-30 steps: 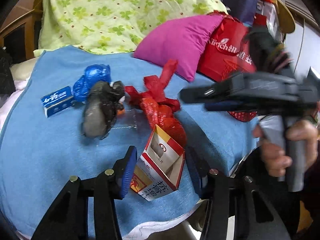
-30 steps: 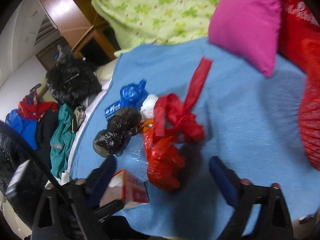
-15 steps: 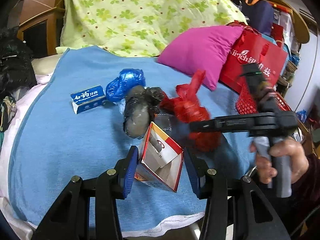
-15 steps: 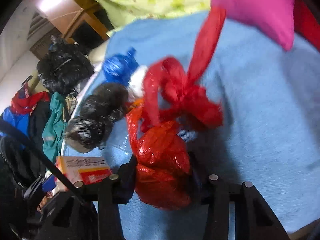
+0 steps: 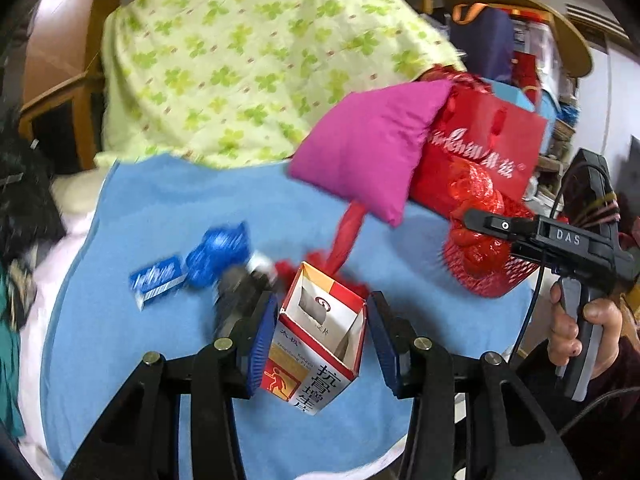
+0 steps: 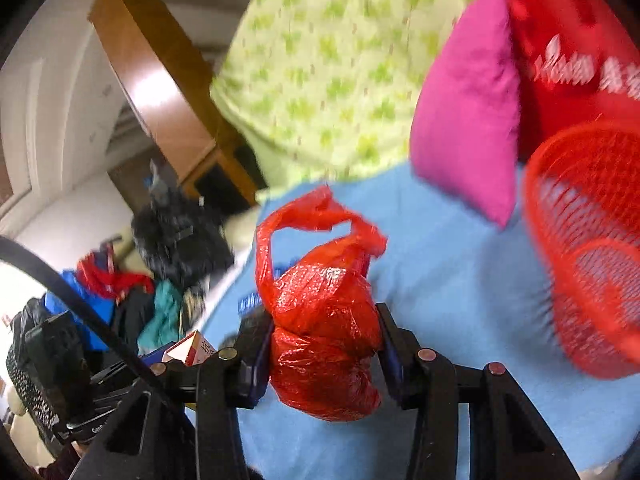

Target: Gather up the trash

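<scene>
My left gripper [image 5: 322, 336] is shut on an open red, white and yellow medicine carton [image 5: 316, 348], held tilted just above the blue bed cover [image 5: 160, 360]. My right gripper [image 6: 324, 344] is shut on a crumpled red plastic bag [image 6: 324, 320], which hangs in the air left of a red mesh basket [image 6: 592, 248]. In the left wrist view the right gripper [image 5: 472, 220] and its red bag [image 5: 478, 246] sit in front of that basket [image 5: 496, 280]. On the cover lie a blue bag [image 5: 218, 248], a blue box [image 5: 158, 280], a black bag [image 5: 240, 300] and more red plastic [image 5: 346, 236].
A pink pillow [image 5: 368, 148] and a red gift bag [image 5: 480, 152] lean at the back right, beside a green patterned blanket [image 5: 240, 60]. Dark clothes are piled left of the bed [image 6: 176, 236]. A hand [image 5: 580, 320] grips the right tool's handle.
The right gripper closed on the red bag, lifted it off the cover and carried it right towards the basket. The left gripper rose with the carton in it.
</scene>
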Demonstrator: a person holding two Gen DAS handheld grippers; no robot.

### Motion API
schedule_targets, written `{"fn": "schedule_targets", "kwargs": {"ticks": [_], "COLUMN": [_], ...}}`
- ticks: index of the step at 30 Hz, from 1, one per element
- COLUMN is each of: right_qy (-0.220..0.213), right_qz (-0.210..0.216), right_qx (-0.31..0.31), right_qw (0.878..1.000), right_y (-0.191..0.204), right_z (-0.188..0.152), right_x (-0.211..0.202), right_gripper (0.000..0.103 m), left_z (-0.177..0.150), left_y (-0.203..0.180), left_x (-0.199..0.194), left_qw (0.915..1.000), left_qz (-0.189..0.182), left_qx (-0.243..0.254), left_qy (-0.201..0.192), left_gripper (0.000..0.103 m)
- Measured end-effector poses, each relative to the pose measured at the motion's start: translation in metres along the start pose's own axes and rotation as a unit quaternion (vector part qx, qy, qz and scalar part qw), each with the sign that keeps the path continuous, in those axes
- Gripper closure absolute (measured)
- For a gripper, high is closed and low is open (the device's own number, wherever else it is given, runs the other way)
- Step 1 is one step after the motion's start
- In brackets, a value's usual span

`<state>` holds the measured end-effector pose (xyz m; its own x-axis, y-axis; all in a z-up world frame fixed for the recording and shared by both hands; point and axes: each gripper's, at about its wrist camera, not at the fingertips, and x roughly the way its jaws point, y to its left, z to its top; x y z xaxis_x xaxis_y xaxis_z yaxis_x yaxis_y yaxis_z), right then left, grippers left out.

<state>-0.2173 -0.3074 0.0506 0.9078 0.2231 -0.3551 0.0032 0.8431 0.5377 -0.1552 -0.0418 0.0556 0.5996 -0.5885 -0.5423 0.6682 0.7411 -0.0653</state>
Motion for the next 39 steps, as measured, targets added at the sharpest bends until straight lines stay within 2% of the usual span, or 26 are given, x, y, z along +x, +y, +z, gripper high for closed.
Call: {"fn": "schedule_targets", "kwargs": {"ticks": [4, 9, 12, 16, 19, 21, 23, 24, 25, 28, 33, 36, 39], "right_qy": [-0.061, -0.122, -0.139, -0.153, -0.156, -0.156, -0.152, -0.152, -0.153, -0.157, -0.165, -0.169, -0.165], "right_qz": [-0.017, -0.051, -0.079, -0.088, -0.097, -0.103, -0.105, -0.110, -0.114, -0.117, -0.115, -0.098, -0.089], "right_qx": [0.022, 0.081, 0.110, 0.158, 0.178, 0.193, 0.205, 0.211, 0.212, 0.209, 0.189, 0.148, 0.090], "right_qw": [0.998, 0.988, 0.981, 0.972, 0.967, 0.963, 0.961, 0.959, 0.958, 0.958, 0.961, 0.970, 0.978], "right_y": [-0.021, -0.068, -0.090, -0.116, -0.131, -0.139, -0.146, -0.149, -0.151, -0.151, -0.141, -0.121, -0.090], "right_z": [0.013, 0.024, 0.026, 0.028, 0.028, 0.031, 0.029, 0.026, 0.022, 0.023, 0.027, 0.029, 0.027], "right_x": [-0.039, -0.089, -0.104, -0.118, -0.122, -0.122, -0.121, -0.124, -0.125, -0.127, -0.124, -0.121, -0.114], "right_gripper": [0.054, 0.054, 0.054, 0.053, 0.053, 0.053, 0.047, 0.039, 0.037, 0.035, 0.033, 0.033, 0.033], "left_z": [0.037, 0.093, 0.121, 0.149, 0.159, 0.164, 0.165, 0.165, 0.164, 0.160, 0.153, 0.144, 0.129], "left_y": [-0.036, -0.085, -0.115, -0.161, -0.188, -0.204, -0.216, -0.220, -0.222, -0.220, -0.197, -0.171, -0.134], "left_x": [0.007, 0.029, 0.048, 0.077, 0.099, 0.116, 0.128, 0.132, 0.135, 0.138, 0.127, 0.106, 0.080], "left_qw": [0.9989, 0.9947, 0.9914, 0.9872, 0.9848, 0.9833, 0.9836, 0.9840, 0.9836, 0.9838, 0.9870, 0.9910, 0.9956], "left_qz": [-0.030, -0.083, -0.112, -0.143, -0.161, -0.171, -0.171, -0.169, -0.172, -0.172, -0.156, -0.128, -0.081], "left_qx": [0.031, 0.047, 0.052, 0.062, 0.062, 0.062, 0.057, 0.056, 0.054, 0.047, 0.038, 0.038, 0.042], "left_qy": [-0.020, -0.040, -0.044, -0.035, -0.019, -0.007, 0.003, 0.007, 0.012, 0.018, 0.015, -0.003, -0.020], "left_gripper": [0.055, 0.054, 0.054, 0.053, 0.052, 0.047, 0.043, 0.042, 0.039, 0.032, 0.031, 0.031, 0.031]}}
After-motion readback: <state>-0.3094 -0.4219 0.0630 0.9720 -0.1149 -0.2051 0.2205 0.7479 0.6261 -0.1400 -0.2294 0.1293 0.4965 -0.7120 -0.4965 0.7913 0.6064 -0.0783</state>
